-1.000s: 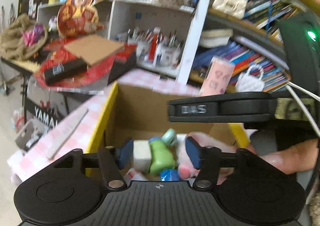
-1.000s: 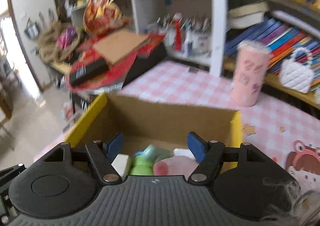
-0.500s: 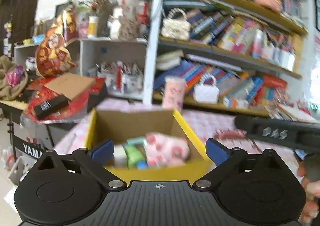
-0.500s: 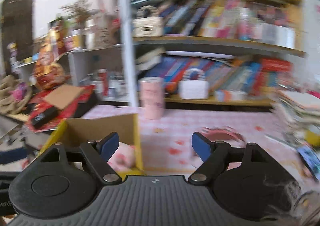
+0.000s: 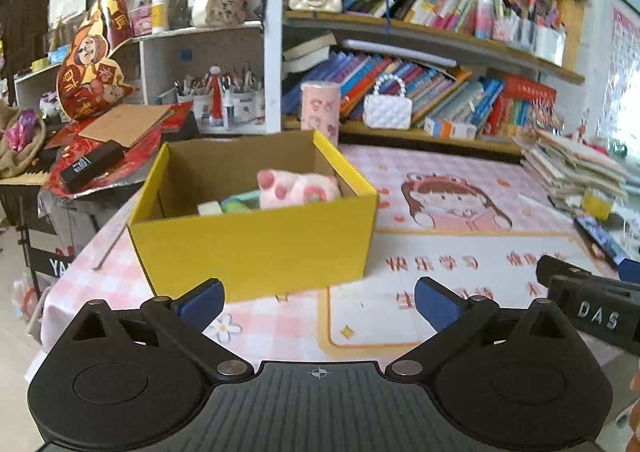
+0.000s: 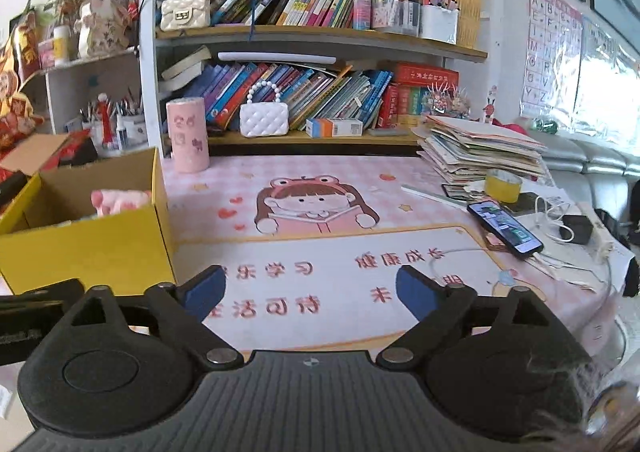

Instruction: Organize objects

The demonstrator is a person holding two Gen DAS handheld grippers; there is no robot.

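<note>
Both empty and wide open, jaws just spread: left gripper (image 5: 318, 298) right in front of yellow cardboard box (image 5: 256, 244) holding pink plush toy (image 5: 298, 188), right gripper (image 6: 310, 290) farther right.

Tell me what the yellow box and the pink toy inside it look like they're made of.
Yellow box: looks like cardboard, matte yellow outside, raw brown inside, with thin folded walls. Pink toy: probably soft plush; rounded and slightly fuzzy, though blur leaves that uncertain.
</note>
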